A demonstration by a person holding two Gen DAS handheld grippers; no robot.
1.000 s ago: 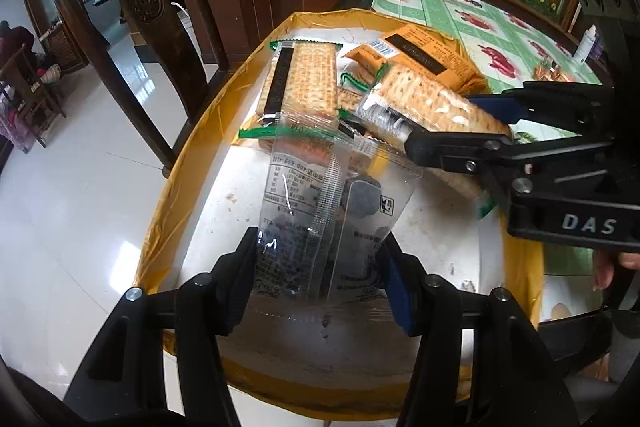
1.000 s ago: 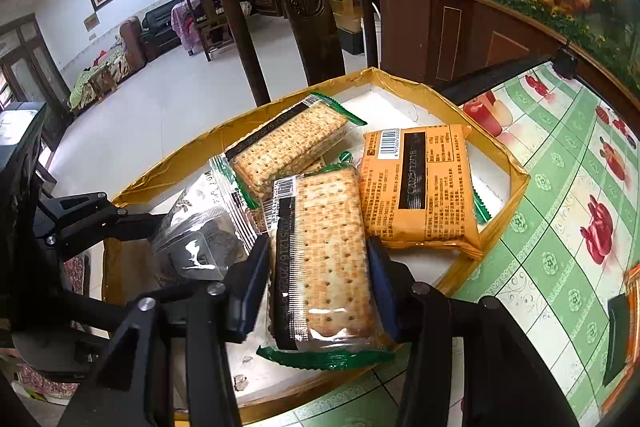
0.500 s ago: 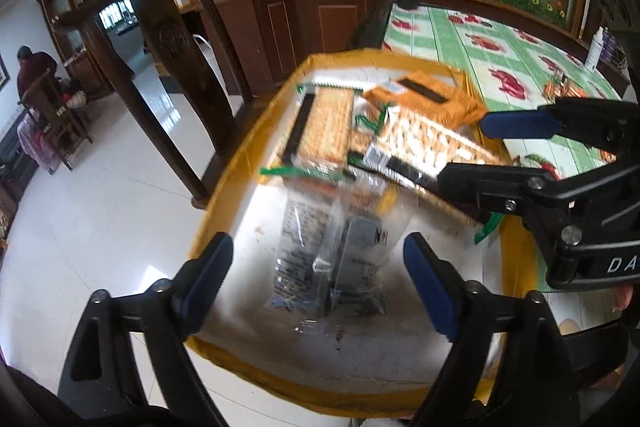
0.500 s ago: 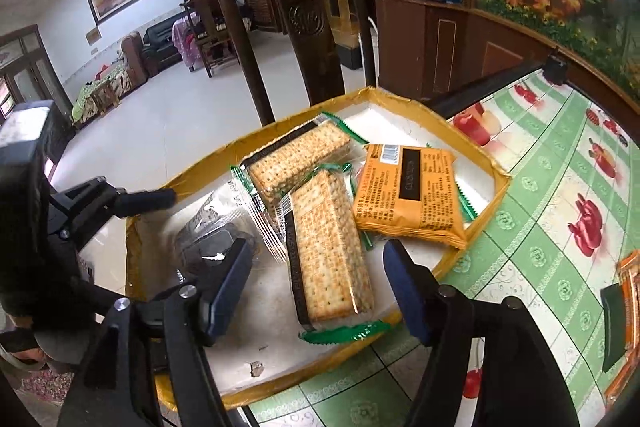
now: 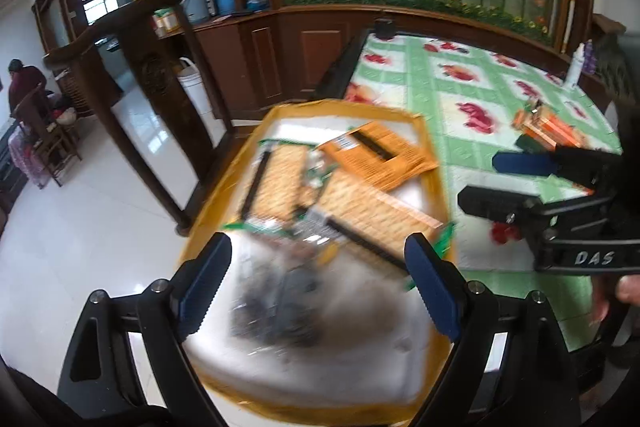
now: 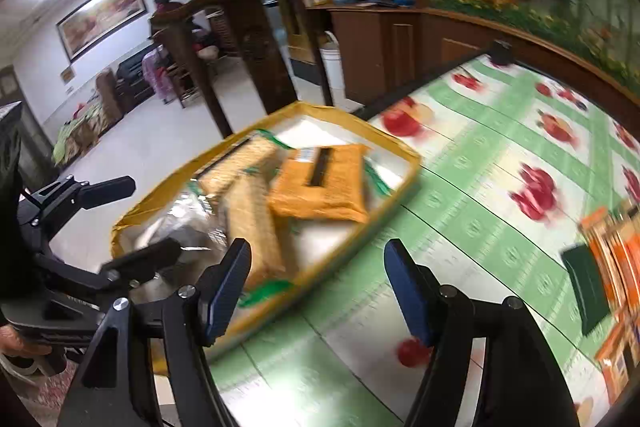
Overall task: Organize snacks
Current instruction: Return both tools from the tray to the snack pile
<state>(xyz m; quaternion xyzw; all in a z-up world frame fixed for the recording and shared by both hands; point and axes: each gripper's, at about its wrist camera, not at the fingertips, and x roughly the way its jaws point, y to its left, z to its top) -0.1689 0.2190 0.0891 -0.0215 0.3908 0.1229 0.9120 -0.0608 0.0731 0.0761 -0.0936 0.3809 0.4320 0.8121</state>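
Note:
A yellow-rimmed tray (image 5: pixel 204 227) (image 6: pixel 392 147) holds two cracker packs (image 5: pixel 280 183) (image 6: pixel 256 223), an orange snack pack (image 5: pixel 376 155) (image 6: pixel 320 187) and a clear wrapper with a dark snack (image 5: pixel 280 307) (image 6: pixel 176 227). My left gripper (image 5: pixel 316 291) is open and empty above the clear wrapper. My right gripper (image 6: pixel 316 291) is open and empty over the tray's near rim and the tablecloth. It also shows at the right of the left wrist view (image 5: pixel 516 183). More orange packs (image 5: pixel 548 127) (image 6: pixel 616 255) lie on the table to the right.
The tray sits at the left end of a table with a green floral cloth (image 5: pixel 460 95) (image 6: pixel 500 155). A dark wooden chair (image 5: pixel 152 75) (image 6: pixel 232 39) stands beyond the tray. A small white bottle (image 5: pixel 576 63) stands at the far right.
Both grippers have opened and let go of their packs, the left one the clear wrapper, the right one a cracker pack. Both have pulled back and up. The right one has swung right.

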